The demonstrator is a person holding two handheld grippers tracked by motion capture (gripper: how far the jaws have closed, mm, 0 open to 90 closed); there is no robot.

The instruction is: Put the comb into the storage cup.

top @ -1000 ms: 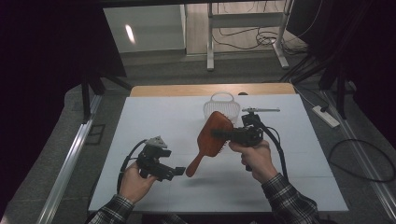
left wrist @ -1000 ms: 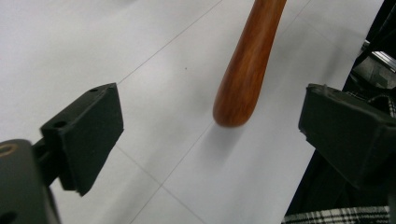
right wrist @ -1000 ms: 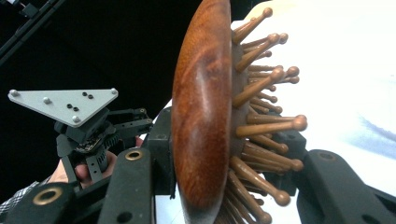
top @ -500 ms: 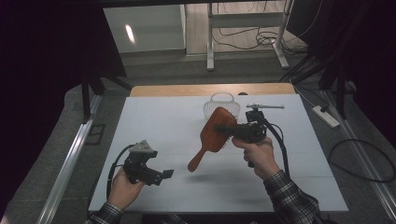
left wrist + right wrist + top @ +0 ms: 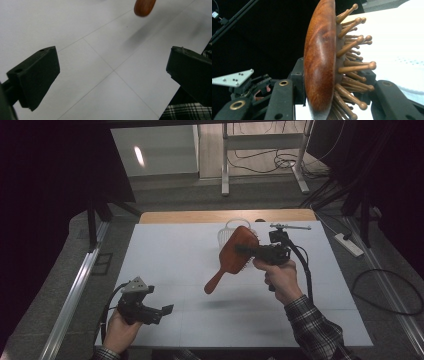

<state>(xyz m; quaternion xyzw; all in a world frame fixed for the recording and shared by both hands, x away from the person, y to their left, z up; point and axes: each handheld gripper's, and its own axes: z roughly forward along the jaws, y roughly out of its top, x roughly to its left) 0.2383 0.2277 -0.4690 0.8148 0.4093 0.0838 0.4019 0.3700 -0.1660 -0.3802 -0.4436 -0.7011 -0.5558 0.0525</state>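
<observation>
A wooden hairbrush (image 5: 234, 251) with a red-brown back hangs tilted above the white table mat (image 5: 170, 255), its handle pointing down and to the left. My right gripper (image 5: 246, 251) is shut on the brush head. The right gripper view shows the hairbrush (image 5: 320, 55) edge-on between the jaws of my right gripper (image 5: 335, 100), bristle pins pointing right. My left gripper (image 5: 165, 310) is open near the mat's front left corner, with nothing in it. In the left gripper view, my left gripper (image 5: 113, 72) stands wide apart over the mat, and the hairbrush handle tip (image 5: 144, 6) hangs at the top.
A white wire basket (image 5: 226, 231) stands behind the brush at the back of the mat. A metal rod fixture (image 5: 290, 226) sits at the back right. A power strip (image 5: 350, 245) and cables lie on the floor to the right. The other gripper (image 5: 249, 87) appears far off.
The right gripper has carried the hairbrush slightly right and away from the person. The left gripper has drawn back toward the front left corner, still open.
</observation>
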